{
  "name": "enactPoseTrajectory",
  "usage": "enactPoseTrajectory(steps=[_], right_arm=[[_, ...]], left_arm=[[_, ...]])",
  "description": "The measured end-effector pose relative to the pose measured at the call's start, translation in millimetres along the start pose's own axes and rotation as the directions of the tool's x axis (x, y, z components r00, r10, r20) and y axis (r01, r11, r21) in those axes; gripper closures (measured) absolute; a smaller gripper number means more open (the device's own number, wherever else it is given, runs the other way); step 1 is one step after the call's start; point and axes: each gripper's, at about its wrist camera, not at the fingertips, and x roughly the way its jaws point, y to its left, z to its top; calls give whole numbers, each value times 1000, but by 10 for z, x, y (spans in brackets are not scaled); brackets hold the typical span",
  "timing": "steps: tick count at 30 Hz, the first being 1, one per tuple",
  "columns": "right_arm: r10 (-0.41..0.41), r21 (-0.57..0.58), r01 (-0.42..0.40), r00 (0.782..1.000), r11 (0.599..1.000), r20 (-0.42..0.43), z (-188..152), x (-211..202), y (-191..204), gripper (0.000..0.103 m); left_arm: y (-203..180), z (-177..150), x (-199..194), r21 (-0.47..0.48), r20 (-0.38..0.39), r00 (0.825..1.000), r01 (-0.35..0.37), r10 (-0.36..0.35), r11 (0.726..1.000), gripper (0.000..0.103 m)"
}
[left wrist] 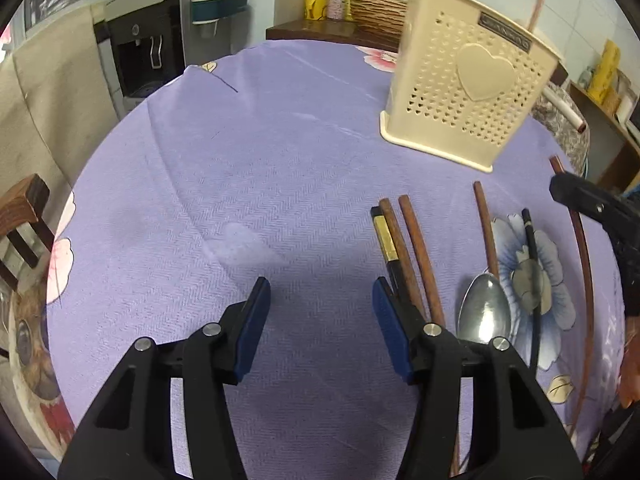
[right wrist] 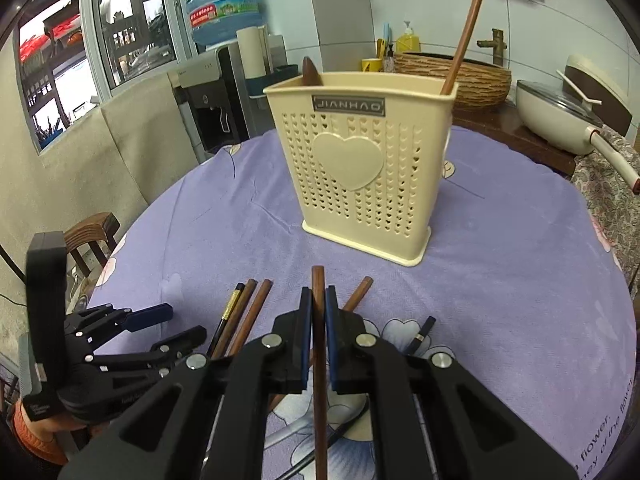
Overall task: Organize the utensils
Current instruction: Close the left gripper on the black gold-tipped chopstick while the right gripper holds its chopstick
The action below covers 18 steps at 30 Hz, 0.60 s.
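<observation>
A cream perforated utensil holder stands upright on the purple tablecloth; a brown chopstick and a dark wooden tip stick out of it. My right gripper is shut on a brown chopstick, lifted in front of the holder. My left gripper stands open over bare cloth with nothing between its fingers. Just right of it lie a black-and-gold chopstick, two brown chopsticks, a metal spoon, another brown chopstick and a black one.
A wooden chair stands at the table's left edge. Behind the table are a water dispenser, a woven basket and a cream pan whose handle reaches over the right rim.
</observation>
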Motion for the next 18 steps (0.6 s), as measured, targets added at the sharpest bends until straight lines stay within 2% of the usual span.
enactPoseTrajectory(steps=[2,4,6,12,14,18], right_arm=[[7,6,-8,1000,1000,5,0,-38,-14,96],[10,7,-10,1000,1000,10,-8,-68,-21,96],[10,9,-10,1000,1000,13,-18,-89,-22,96],[15,19,-16,1000,1000,11,-55,-119,-40,96],[17,18,-17,1000,1000,11,-61,-117,-43,96],[21,24,-22,1000,999,14,-66,-130,-54,96]], left_arm=[[-4,22,-17,-14,-3,999,48,-48,999,49],[-109,25,-11,26,-5,999,48,-48,999,49],[-186,13,27,51,-12,999,33,-33,998,48],[-104,-6,21,19,-5,1000,-19,20,1000,48],[-46,-18,-2,-2,-3,1000,-17,17,1000,48],[-57,2,-3,7,-6,999,-40,41,999,48]])
